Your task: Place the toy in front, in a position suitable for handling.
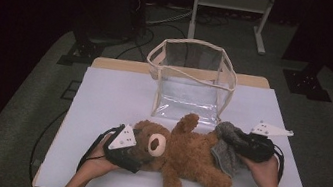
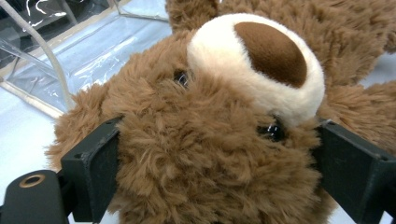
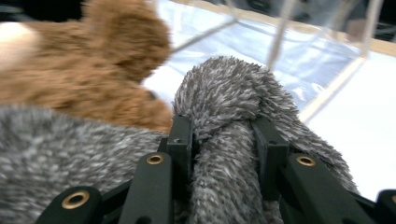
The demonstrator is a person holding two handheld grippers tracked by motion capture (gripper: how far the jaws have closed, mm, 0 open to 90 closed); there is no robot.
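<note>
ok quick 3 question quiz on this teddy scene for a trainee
1. True or false: the left hand-held gripper has its jaws around the teddy bear's head.
2. What does the right hand-held gripper pinch? A) grey fuzzy cloth B) a bag handle C) the bear's foot
3. Fill in: behind the bear stands a clear ____, open at the top.

Key: 1 true; 2 A; 3 bag
</note>
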